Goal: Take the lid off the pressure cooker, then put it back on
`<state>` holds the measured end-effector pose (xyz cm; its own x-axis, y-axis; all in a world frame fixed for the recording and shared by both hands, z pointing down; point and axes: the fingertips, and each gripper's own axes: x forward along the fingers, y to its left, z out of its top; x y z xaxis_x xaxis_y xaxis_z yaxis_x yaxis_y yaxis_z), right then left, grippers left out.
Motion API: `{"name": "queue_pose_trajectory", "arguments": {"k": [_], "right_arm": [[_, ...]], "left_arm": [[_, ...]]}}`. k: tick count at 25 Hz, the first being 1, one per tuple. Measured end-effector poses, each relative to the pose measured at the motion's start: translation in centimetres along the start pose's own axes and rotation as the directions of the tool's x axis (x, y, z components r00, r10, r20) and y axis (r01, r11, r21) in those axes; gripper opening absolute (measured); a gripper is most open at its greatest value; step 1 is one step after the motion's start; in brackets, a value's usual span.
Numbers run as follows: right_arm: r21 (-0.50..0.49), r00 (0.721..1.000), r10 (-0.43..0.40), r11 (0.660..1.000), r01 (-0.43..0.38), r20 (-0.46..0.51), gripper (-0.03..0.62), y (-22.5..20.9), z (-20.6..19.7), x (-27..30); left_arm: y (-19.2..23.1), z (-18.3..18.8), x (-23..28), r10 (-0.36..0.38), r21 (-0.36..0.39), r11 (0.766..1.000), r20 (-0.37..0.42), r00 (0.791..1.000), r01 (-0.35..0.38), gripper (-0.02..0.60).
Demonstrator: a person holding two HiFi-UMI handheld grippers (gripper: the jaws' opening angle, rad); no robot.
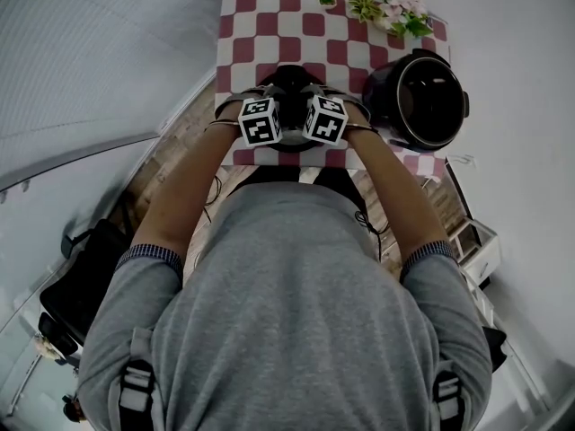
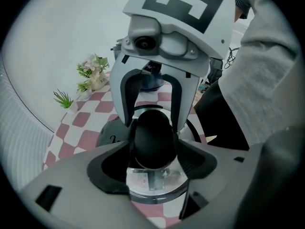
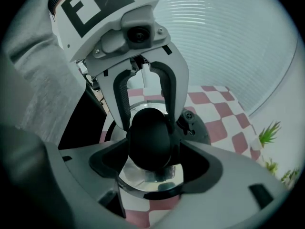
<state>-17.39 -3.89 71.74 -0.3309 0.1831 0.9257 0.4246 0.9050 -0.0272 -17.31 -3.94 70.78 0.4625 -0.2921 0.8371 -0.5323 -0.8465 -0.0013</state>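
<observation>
The pressure cooker pot (image 1: 422,101) stands open on the right of the checked table (image 1: 269,25). Its dark lid (image 1: 292,81) is to the pot's left, near the table's front edge. The lid has a black knob (image 2: 152,135) above a shiny metal plate (image 2: 155,181). My left gripper (image 1: 271,106) and right gripper (image 1: 314,104) meet over it from opposite sides. In the left gripper view, the left gripper (image 2: 153,149) is shut around the knob. The right gripper (image 3: 150,151) clasps the same knob (image 3: 148,137). Whether the lid rests on the cloth is hidden.
Small potted plants and flowers (image 1: 395,7) line the table's far edge. White corrugated walls enclose the table at left and behind. A dark bag (image 1: 85,277) lies on the floor at left, and a white rack (image 1: 476,245) stands at right.
</observation>
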Motion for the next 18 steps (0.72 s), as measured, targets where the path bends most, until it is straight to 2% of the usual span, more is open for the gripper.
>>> {"name": "queue_pose_trajectory", "arguments": {"k": [6,14,18], "right_arm": [[-0.023,0.999,0.008,1.0,-0.009,-0.039,0.336,0.2,-0.4,0.9],[-0.019,0.997,0.044,0.999,-0.045,-0.057,0.3,0.6,-0.6,1.2],[-0.027,0.996,0.046,0.998,-0.048,-0.074,0.293,0.6,-0.5,1.2]], "left_arm": [[-0.7,-0.3,0.9,-0.049,-0.01,0.999,-0.033,0.998,0.049,0.325],[-0.8,-0.5,1.5,-0.082,-0.013,0.997,-0.061,0.995,0.081,0.324],[-0.7,-0.4,1.3,-0.083,0.0,0.997,-0.058,0.995,0.083,0.301]]}}
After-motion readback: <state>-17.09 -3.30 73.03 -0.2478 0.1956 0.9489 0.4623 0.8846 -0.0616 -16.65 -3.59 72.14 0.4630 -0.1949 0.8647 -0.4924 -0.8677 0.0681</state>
